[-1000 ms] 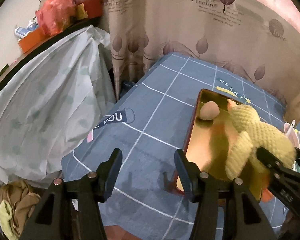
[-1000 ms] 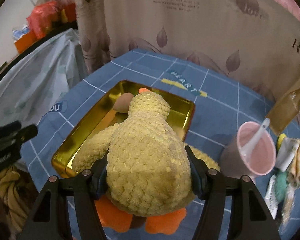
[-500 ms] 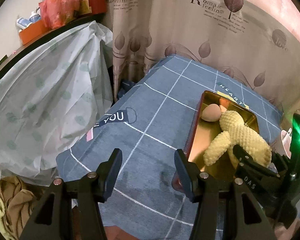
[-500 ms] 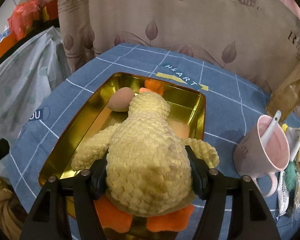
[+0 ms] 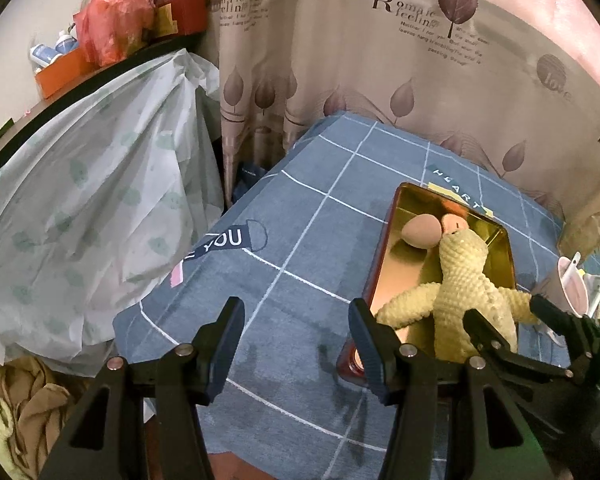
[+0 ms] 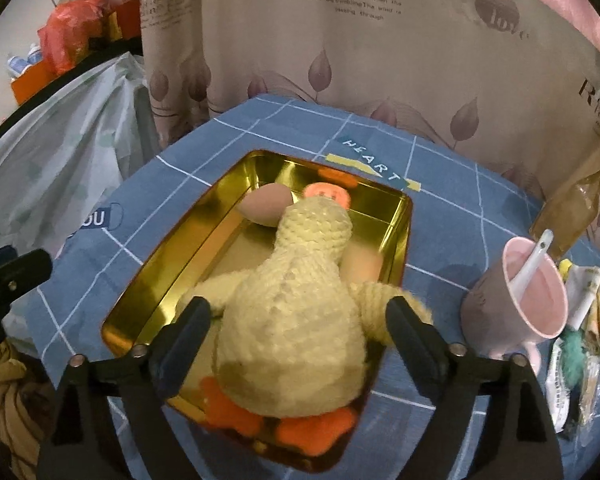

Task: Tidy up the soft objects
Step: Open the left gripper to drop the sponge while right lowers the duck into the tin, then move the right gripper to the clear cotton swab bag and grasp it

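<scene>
A yellow knitted duck (image 6: 296, 320) with orange feet lies face down in the gold tray (image 6: 160, 280) on the blue checked cloth. A beige egg-shaped soft piece (image 6: 266, 208) rests by its head. My right gripper (image 6: 298, 312) straddles the duck's body. Its jaws are opening, and the pads stand just off the duck's sides. In the left wrist view the duck (image 5: 460, 288) and tray (image 5: 392, 240) sit to the right, with the right gripper (image 5: 508, 320) over them. My left gripper (image 5: 296, 320) hangs open over bare cloth left of the tray, holding nothing.
A pink mug (image 6: 516, 308) with a white spoon (image 6: 534, 260) stands right of the tray, with packets (image 6: 580, 340) and a brown bag (image 6: 572, 208) beyond. A curtain (image 5: 380, 80) backs the table. Plastic-covered furniture (image 5: 80, 200) and a cloth heap (image 5: 24, 400) lie left.
The right gripper brought the duck forward and down into the tray, then spread its jaws off it. The duck now lies lower and flatter. The left gripper has not moved.
</scene>
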Tool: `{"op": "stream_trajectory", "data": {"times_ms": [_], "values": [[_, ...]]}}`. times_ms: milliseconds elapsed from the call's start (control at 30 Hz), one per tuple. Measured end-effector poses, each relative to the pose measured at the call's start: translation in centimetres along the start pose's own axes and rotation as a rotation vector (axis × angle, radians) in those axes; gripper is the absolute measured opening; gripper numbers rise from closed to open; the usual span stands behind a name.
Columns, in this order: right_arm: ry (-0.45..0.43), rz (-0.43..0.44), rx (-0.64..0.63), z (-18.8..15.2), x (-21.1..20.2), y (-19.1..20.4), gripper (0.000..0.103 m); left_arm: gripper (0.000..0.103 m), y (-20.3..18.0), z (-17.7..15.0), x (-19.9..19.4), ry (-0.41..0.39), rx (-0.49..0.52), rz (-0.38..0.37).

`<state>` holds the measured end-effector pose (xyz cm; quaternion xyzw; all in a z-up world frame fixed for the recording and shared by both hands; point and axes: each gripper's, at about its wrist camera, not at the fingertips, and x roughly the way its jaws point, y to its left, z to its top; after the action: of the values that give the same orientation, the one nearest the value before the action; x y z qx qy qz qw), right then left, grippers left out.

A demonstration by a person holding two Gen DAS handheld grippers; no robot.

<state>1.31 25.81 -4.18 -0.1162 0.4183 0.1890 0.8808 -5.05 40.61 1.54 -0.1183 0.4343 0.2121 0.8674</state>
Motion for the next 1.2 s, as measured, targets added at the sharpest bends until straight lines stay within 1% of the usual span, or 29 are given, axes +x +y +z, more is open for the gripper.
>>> {"op": "stream_trajectory", "data": {"times_ms": [100,267,367,433,567,600,633,733,900,1033,1200], "values": [[-0.011,0.013,-0.010,-0.1,-1.2,-0.4,0.087,0.055,-0.2,0.1,-0.7,-0.018,0.007,0.000],[-0.082,0.058,-0.025,-0.7,-4.9,-2.6,0.087,0.055,-1.3,0.3,-1.8,-0.042,0.033,-0.002],[-0.115,0.077,-0.024,-1.6,-7.0,-5.2,0.087,0.056,-2.4,0.3,-2.6,-0.058,0.061,-0.006],[-0.128,0.095,-0.015,-2.6,-8.2,-8.0,0.087,0.056,-3.3,0.2,-3.0,-0.067,0.084,-0.008],[-0.129,0.057,0.002,-5.1,-9.7,-13.3,0.084,0.057,-5.6,-0.1,-3.6,-0.074,0.133,-0.023],[-0.124,0.040,0.011,-5.9,-10.0,-15.1,0.081,0.057,-6.6,-0.3,-3.8,-0.075,0.154,-0.032],[-0.120,0.025,0.020,-6.6,-10.2,-16.7,0.076,0.057,-7.3,-0.4,-4.0,-0.076,0.169,-0.043],[-0.106,-0.021,0.047,-8.5,-10.7,-21.1,0.070,0.057,-9.5,-1.0,-4.6,-0.076,0.209,-0.075],[-0.068,-0.076,0.080,-10.9,-10.8,-27.0,0.065,0.057,-12.8,-2.1,-4.9,-0.046,0.245,-0.159],[-0.059,-0.079,0.089,-12.1,-10.7,-29.4,0.062,0.057,-15.8,-2.7,-5.1,-0.028,0.299,-0.177],[-0.050,-0.064,0.092,-13.1,-9.8,-30.7,0.058,0.057,-20.0,-3.5,-5.2,-0.008,0.364,-0.223]]}}
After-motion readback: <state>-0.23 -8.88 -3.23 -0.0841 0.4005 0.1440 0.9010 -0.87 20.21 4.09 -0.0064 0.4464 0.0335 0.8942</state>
